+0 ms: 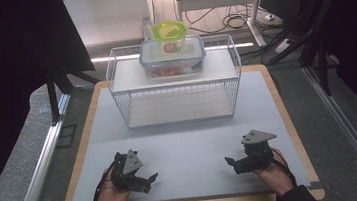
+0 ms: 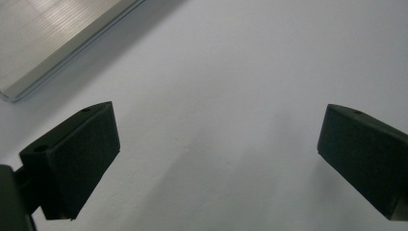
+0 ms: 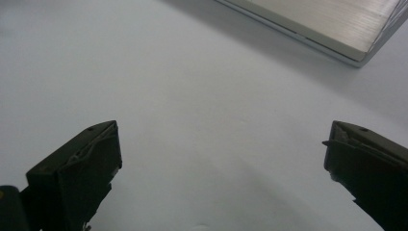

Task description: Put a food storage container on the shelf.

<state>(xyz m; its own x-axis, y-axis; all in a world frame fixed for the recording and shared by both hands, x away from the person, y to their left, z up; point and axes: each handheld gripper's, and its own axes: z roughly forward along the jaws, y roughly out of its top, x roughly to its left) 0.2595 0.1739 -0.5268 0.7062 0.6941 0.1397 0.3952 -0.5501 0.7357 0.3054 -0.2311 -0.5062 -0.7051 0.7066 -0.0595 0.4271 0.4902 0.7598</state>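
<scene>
1. I see the left gripper [image 1: 143, 177] low over the white mat [image 1: 186, 145], jaws spread wide, holding nothing.
2. Right gripper [image 1: 234, 164] likewise: jaws apart, nothing held.
3. Clear lidded box [image 1: 172, 57] sits on the wire rack [image 1: 174, 81], well apart from both; green-lidded cup [image 1: 170, 35] is behind it.

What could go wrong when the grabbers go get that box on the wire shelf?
The green-lidded cup stands on top of the clear box, so it may topple if the box gets tugged. The box sits high on the wire rack, so a slip could drop it. Both the left gripper and right gripper start far away.
</scene>
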